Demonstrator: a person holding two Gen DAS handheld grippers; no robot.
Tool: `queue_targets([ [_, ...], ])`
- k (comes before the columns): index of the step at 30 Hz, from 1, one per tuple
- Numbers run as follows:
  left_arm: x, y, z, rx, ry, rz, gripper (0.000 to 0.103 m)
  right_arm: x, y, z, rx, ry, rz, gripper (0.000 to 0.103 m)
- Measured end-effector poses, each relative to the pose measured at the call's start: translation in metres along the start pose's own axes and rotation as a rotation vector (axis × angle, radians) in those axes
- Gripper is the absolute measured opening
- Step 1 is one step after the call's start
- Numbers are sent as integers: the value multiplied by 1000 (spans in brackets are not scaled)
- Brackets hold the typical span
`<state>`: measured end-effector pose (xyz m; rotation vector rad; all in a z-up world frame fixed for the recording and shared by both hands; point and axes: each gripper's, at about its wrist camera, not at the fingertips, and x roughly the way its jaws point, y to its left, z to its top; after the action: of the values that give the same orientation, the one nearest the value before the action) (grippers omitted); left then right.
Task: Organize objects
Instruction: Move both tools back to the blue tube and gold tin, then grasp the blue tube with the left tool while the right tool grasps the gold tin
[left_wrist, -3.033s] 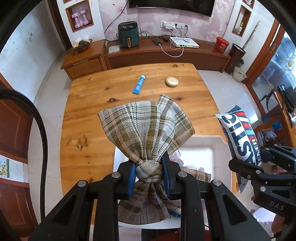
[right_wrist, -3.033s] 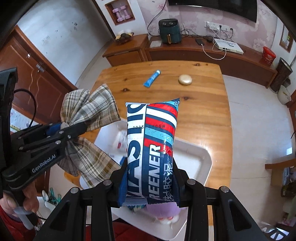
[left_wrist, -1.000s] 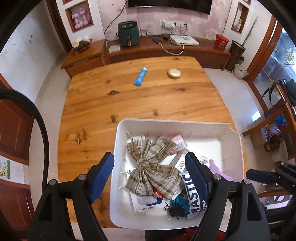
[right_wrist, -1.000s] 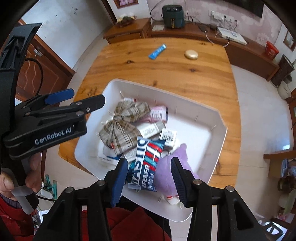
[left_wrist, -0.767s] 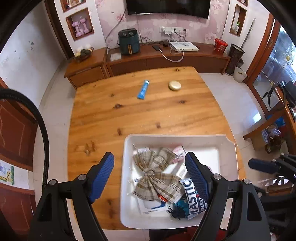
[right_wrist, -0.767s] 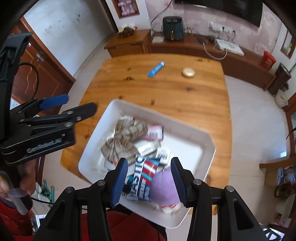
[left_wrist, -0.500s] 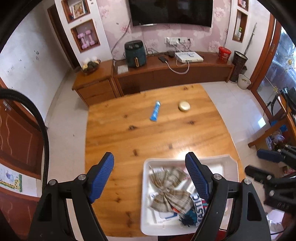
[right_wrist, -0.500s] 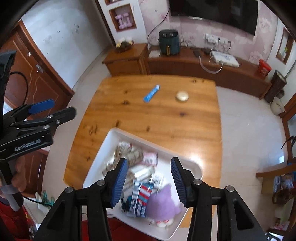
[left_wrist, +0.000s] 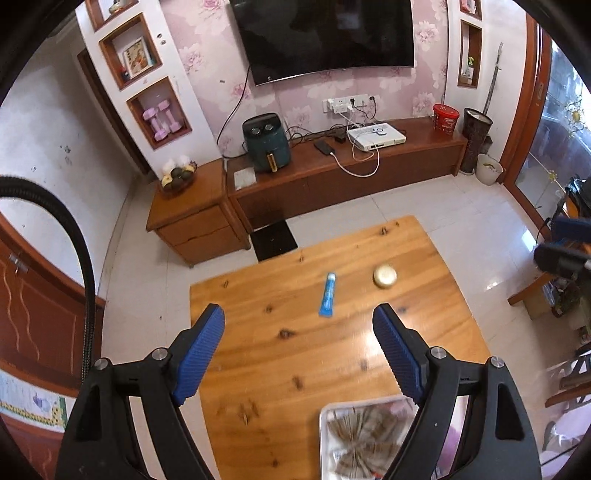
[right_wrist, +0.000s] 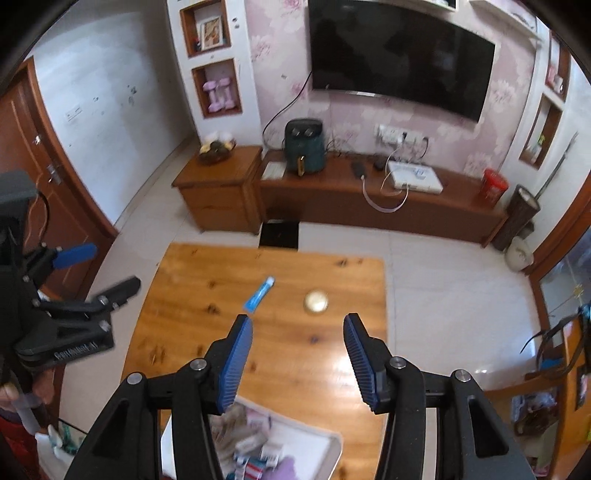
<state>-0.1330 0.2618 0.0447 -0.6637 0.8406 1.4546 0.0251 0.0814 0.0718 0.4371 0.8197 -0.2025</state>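
Both grippers are open, empty and high above the wooden table (left_wrist: 332, 350). My left gripper (left_wrist: 299, 350) looks down on a blue tube (left_wrist: 327, 294) and a round cream tin (left_wrist: 385, 276) on the far half of the table. The white tray (left_wrist: 325, 435) at the near edge holds the plaid bow (left_wrist: 365, 439). In the right wrist view my right gripper (right_wrist: 297, 354) is over the table (right_wrist: 295, 350), with the tube (right_wrist: 259, 293), the tin (right_wrist: 316, 301) and the tray (right_wrist: 332, 448) holding several items. The left gripper (right_wrist: 99, 273) shows at the left.
A long wooden TV cabinet (left_wrist: 332, 173) with a dark air fryer (left_wrist: 265, 142) and a white box stands beyond the table, under a wall TV. A side cabinet (left_wrist: 192, 218) holds a fruit bowl. A wooden door (right_wrist: 33, 177) is at left. Tiled floor surrounds the table.
Both grippers released the bow and the snack packet into the tray, then rose and pulled back. The tray has slid to the bottom edge of both views.
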Motion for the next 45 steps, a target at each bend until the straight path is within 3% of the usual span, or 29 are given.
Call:
queue_targets([
  [5, 50, -2, 26, 4, 17, -40, 85, 38, -11, 37, 16, -2, -34, 57],
  [13, 126, -10, 37, -11, 44, -96, 85, 123, -23, 45, 62, 75, -32, 57],
  [21, 215, -14, 31, -53, 117, -107, 85, 228, -34, 27, 97, 182, -3, 57],
  [30, 299, -23, 1, -104, 201, -85, 85, 336, -49, -13, 197, 305, 28, 57],
  [38, 333, -33, -14, -107, 233, -77, 84, 397, -52, -43, 254, 385, 35, 57],
  [45, 345, -39, -24, -94, 252, -70, 84, 418, -53, -52, 239, 400, 22, 57],
])
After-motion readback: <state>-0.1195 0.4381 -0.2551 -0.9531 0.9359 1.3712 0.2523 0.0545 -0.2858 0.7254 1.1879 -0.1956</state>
